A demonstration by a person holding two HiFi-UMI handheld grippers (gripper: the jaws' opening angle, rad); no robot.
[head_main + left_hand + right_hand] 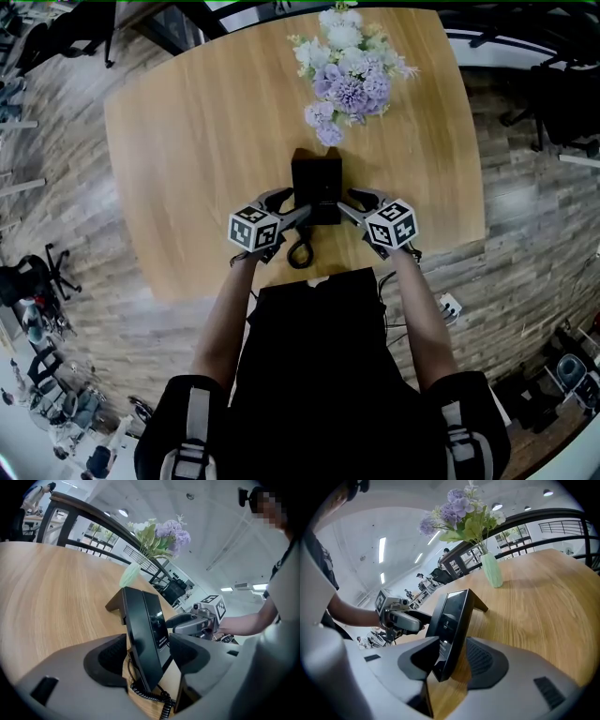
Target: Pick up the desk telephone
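Note:
The black desk telephone [316, 187] stands on the wooden table [187, 141] near its front edge, and its coiled cord [300, 251] loops toward me. My left gripper [292, 206] is at its left side and my right gripper [352, 204] at its right side. In the left gripper view the telephone [143, 634] stands edge-on between the jaws of the left gripper [147, 660], with bare wood showing beside the left pad. In the right gripper view the telephone's edge [452, 625] sits between the jaws of the right gripper [451, 663], clear of the right pad. Both grippers are open.
A pale green vase of purple and white flowers [347, 70] stands behind the telephone at the table's far side. Bare table top lies left and right of the telephone. Office chairs and a dark railing surround the table on the wood floor.

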